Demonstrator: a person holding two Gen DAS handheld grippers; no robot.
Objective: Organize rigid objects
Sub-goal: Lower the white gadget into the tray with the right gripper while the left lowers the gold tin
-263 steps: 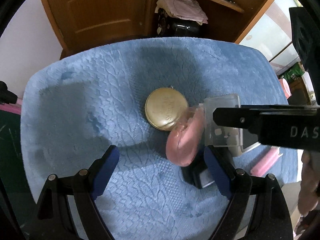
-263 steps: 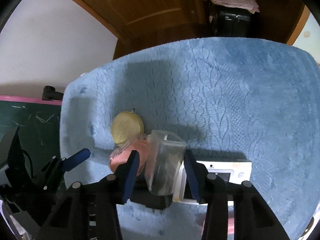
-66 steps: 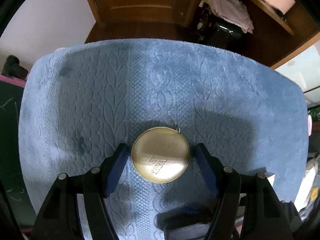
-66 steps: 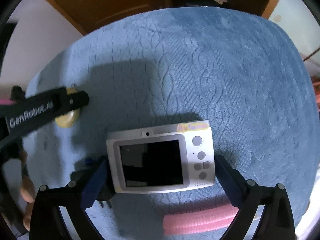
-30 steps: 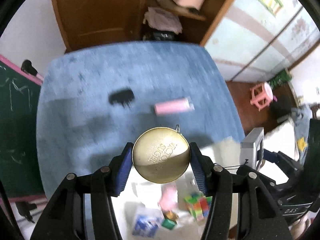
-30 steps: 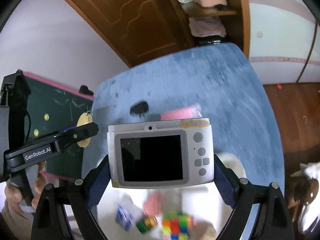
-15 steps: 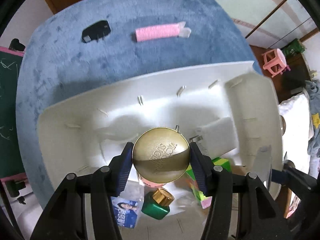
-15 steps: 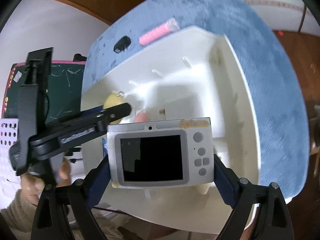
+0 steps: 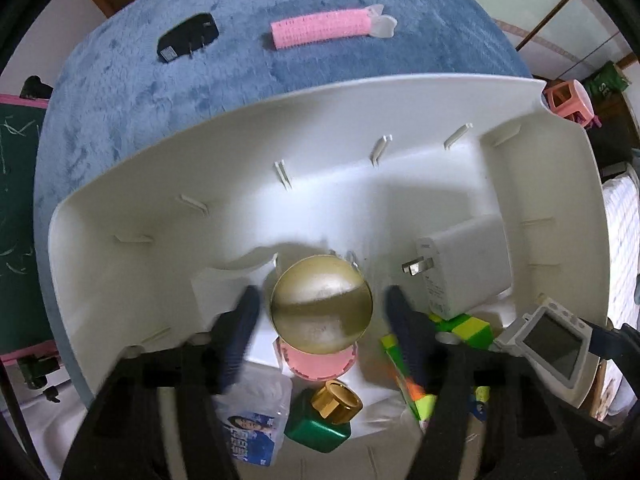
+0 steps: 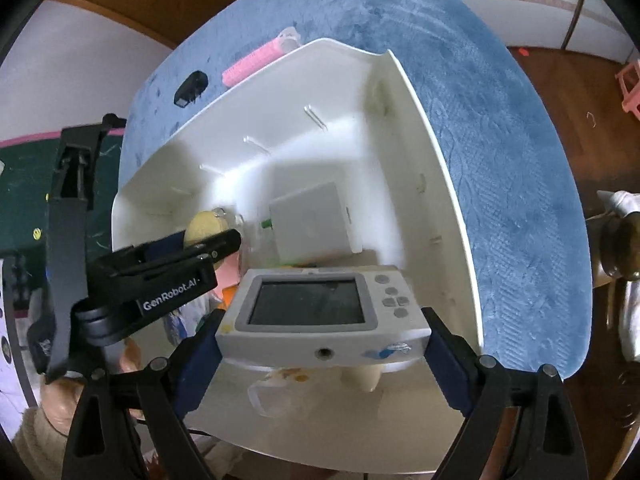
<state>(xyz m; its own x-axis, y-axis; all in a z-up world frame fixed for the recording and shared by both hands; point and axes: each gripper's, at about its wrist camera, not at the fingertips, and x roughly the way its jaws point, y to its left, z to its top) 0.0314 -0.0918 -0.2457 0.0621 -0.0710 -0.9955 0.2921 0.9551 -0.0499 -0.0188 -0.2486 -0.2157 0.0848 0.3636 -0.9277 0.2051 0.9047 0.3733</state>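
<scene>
While the left gripper [image 9: 320, 312] points straight down into the white bin [image 9: 132, 184], its jaws have just been opening, and in the left wrist view the blurred blue pads stand clear on either side of the round gold tin [image 9: 322, 304]. No pad touches the tin; it sits between the fingers, over a pink disc [image 9: 316, 362] near the middle of the bin floor. Judged from its metal look, the tin is stiff, light and smooth-sided, so any re-grip should be across its full width at the rim, squarely. Beyond it, toward the bin's right wall, lie a white plug adapter [image 9: 464, 264] and coloured blocks [image 9: 464, 328]; a green bottle with a gold cap [image 9: 324, 416] lies at the near edge. On the blue mat [image 9: 132, 92] past the bin's far rim rest a pink hair roller [image 9: 320, 32] and a black charger [image 9: 188, 38].

Seen from the right wrist view, the right gripper [image 10: 322, 328] is clamped on the silver digital camera [image 10: 320, 308], one pad on each short end, screen upward and tilted. It hangs above the bin's near rim, not yet set down. The camera is rigid but its screen is probably fragile; end-to-end holding is correct, and a low release is advised. The left gripper [image 10: 192, 248] appears at left, inside the bin.
</scene>
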